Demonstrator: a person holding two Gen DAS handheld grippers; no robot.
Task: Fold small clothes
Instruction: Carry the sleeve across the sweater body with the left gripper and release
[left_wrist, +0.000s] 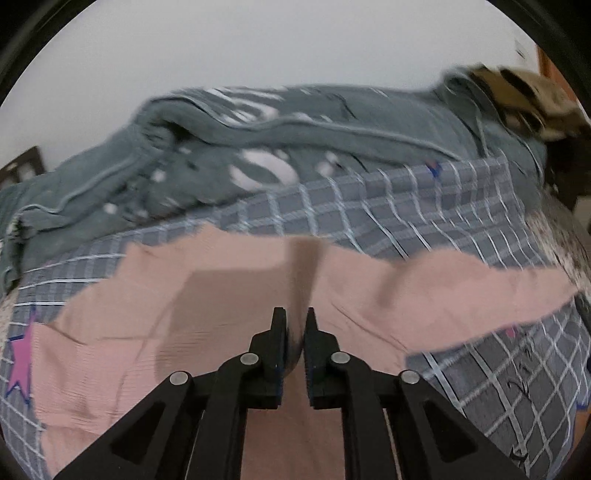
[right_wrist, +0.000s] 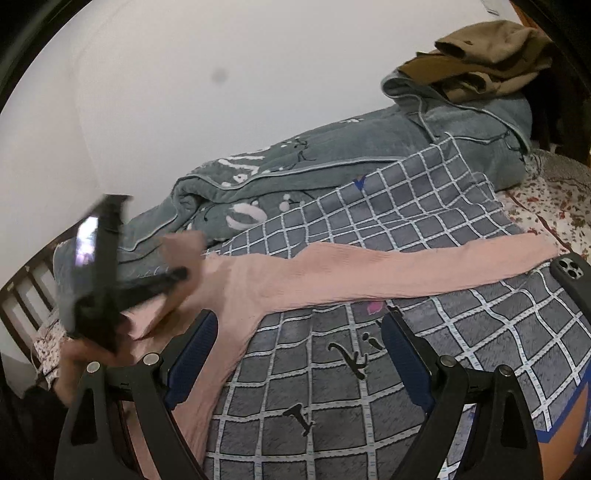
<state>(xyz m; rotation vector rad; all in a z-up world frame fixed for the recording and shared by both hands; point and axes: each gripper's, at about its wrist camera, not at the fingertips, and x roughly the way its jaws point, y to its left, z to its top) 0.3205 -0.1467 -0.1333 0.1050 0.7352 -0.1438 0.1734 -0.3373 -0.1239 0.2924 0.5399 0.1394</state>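
A grey checked blanket (right_wrist: 369, 229) with white grid lines covers the bed. Behind it, along the white wall (right_wrist: 184, 74), lies a bunched grey-green quilt (right_wrist: 332, 155). Brown clothes (right_wrist: 487, 59) sit heaped on its far end. A dark phone (right_wrist: 570, 273) rests at the right edge, beside a floral sheet (right_wrist: 554, 199).

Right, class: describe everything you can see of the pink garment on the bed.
The pink garment is thin, finely ribbed knit, pale salmon. It lies spread on the grey checked blanket, one long narrow part stretched flat towards the right, another running down toward the camera. The left gripper has its jaws shut on a fold of it; the right gripper hangs open above it.
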